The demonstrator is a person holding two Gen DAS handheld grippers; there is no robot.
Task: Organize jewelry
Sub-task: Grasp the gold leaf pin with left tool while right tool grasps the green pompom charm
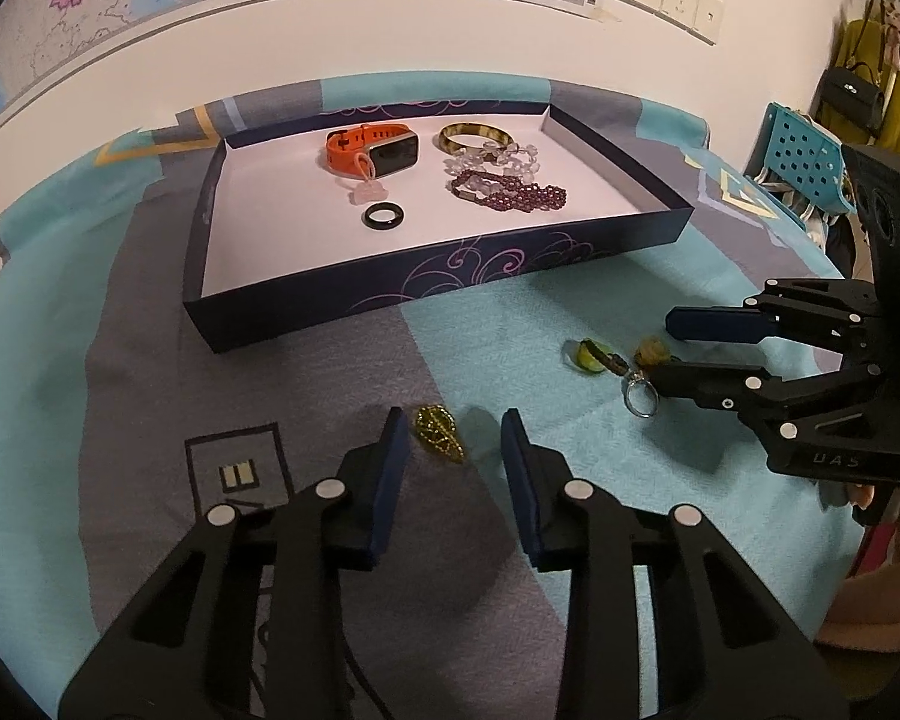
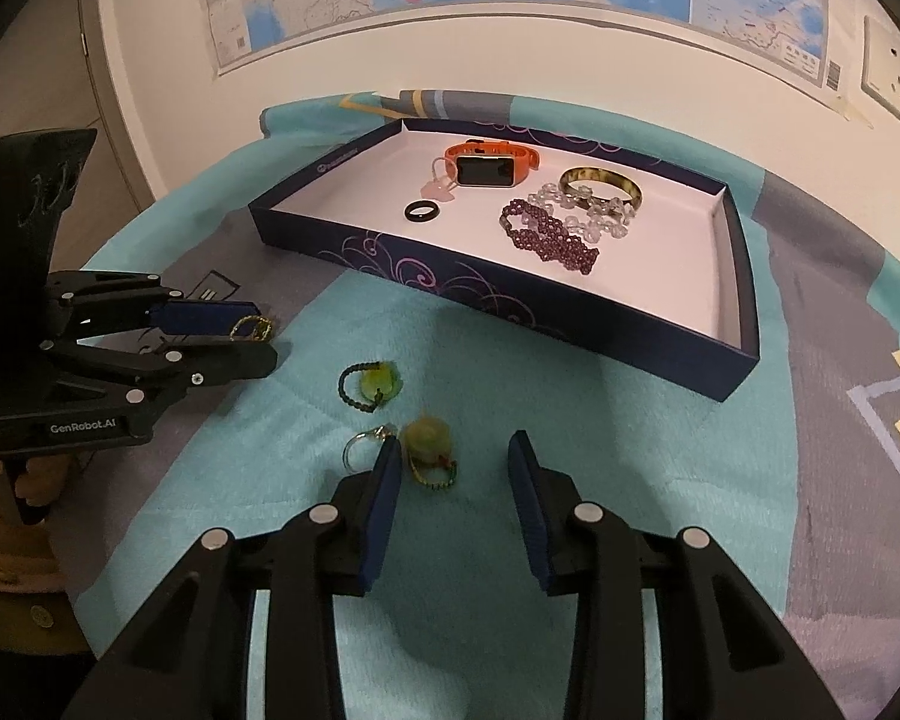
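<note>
Tray [image 1: 354, 300]: I see a shallow rectangular box lid, dark navy card with pale swirl print outside, matte white inside; I place everything else by it.
In the tray: an orange rubber-strap watch [image 1: 371, 147] with a glossy dark face at the back; a small black ring [image 1: 383, 216], smooth and round, nearer the front wall; a mottled amber bangle [image 1: 475, 137] at the back; clear faceted beads [image 1: 493, 159] touching it; a dark purple bead chain [image 1: 510, 191] heaped just in front of those.
Cloth [image 1: 510, 330]: soft, ribbed-looking fabric in teal and grey blocks under the tray.
Gold chain [image 1: 439, 433]: a small crumpled pile of fine links on the cloth in front of the tray's front wall.
Left gripper [image 1: 456, 426]: my black jaws with blue pads stand apart around the gold chain; it lies close by one pad, and I cannot tell whether that pad touches it.
Green bead [image 2: 427, 441]: a translucent rounded stone on a short beaded cord, on the teal cloth in front of the tray.
Right gripper [image 2: 455, 450]: jaws parted, the green bead between them beside one pad, not squeezed.
Silver ring [image 2: 360, 447]: thin metal hoop, just outside that pad.
Second green charm [image 2: 373, 385]: a glassy stone on a dark cord loop, between the silver ring and the tray.
</note>
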